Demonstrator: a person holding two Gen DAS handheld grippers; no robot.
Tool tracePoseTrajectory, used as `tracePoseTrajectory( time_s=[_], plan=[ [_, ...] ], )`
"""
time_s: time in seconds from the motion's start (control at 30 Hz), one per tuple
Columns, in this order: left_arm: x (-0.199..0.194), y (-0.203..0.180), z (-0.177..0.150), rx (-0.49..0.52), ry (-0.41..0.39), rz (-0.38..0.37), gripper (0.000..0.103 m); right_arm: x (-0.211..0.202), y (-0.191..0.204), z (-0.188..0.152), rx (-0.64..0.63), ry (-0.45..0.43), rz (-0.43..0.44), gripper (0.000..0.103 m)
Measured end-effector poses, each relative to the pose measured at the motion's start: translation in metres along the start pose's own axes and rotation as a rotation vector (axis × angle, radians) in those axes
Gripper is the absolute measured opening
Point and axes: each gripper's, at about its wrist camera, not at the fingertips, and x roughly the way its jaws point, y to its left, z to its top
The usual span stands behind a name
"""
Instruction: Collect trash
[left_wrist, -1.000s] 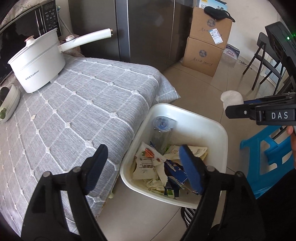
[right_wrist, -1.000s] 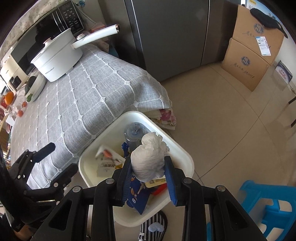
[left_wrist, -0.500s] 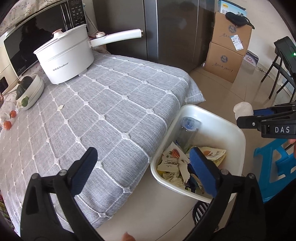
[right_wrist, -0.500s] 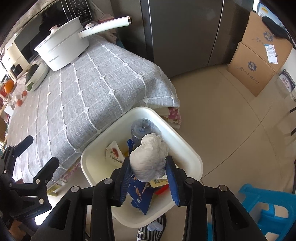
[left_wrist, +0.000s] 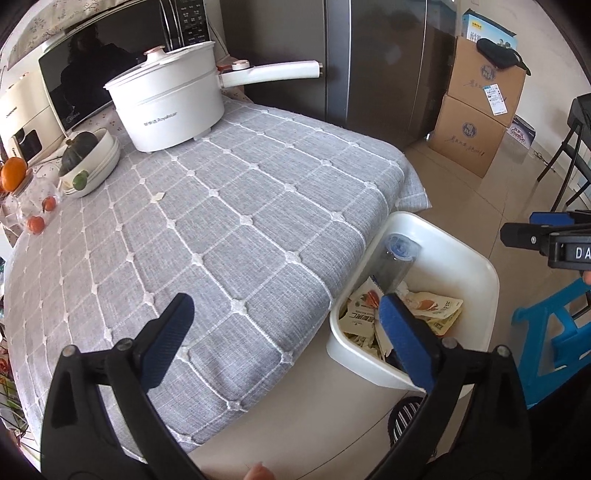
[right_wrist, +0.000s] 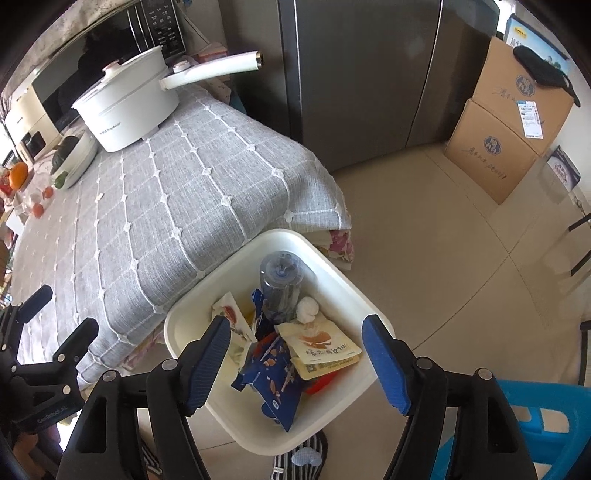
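A white trash bin (right_wrist: 332, 269) stands on the floor beside the table; it also shows in the left wrist view (left_wrist: 476, 266). It holds a plastic bottle (right_wrist: 280, 284), snack wrappers (right_wrist: 321, 347), a blue packet (right_wrist: 273, 380) and a white crumpled tissue ball (right_wrist: 307, 309). My right gripper (right_wrist: 297, 360) is open and empty above the bin. My left gripper (left_wrist: 284, 336) is open and empty over the table's edge. A small white scrap (left_wrist: 159, 196) lies on the grey tablecloth (left_wrist: 229, 229).
A white electric pot (left_wrist: 170, 99), a bowl with vegetables (left_wrist: 88, 162), a microwave (left_wrist: 110, 62) and oranges (left_wrist: 35, 221) sit at the table's far side. A fridge (right_wrist: 369, 74), cardboard boxes (right_wrist: 509, 122) and a blue stool (left_wrist: 554, 339) stand around.
My right gripper opened and the white tissue ball fell into the bin. My left gripper drew back over the table, staying open.
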Motion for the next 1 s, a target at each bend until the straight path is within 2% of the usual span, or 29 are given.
tracePoseTrajectory(
  time_s=[0.17, 0.33, 0.47, 0.67, 0.83, 1.0],
  plan=[
    [-0.036, 0.02, -0.01, -0.045, -0.05, 0.077, 0.1, -0.038, 0.006, -0.003, 0.023, -0.13, 0.0, 0.084],
    [-0.073, 0.04, -0.024, -0.128, -0.078, 0.123, 0.1, -0.077, 0.03, -0.015, 0.014, -0.266, 0.002, 0.088],
    [-0.101, 0.054, -0.034, -0.167, -0.119, 0.17, 0.102, -0.1, 0.05, -0.031, -0.003, -0.349, -0.021, 0.098],
    [-0.12, 0.073, -0.038, -0.215, -0.156, 0.196, 0.102, -0.124, 0.091, -0.06, -0.112, -0.464, -0.06, 0.102],
    [-0.125, 0.081, -0.04, -0.222, -0.169, 0.204, 0.102, -0.127, 0.116, -0.065, -0.185, -0.51, -0.088, 0.102],
    [-0.128, 0.087, -0.041, -0.24, -0.184, 0.204, 0.102, -0.118, 0.123, -0.06, -0.176, -0.482, -0.069, 0.102]
  ],
)
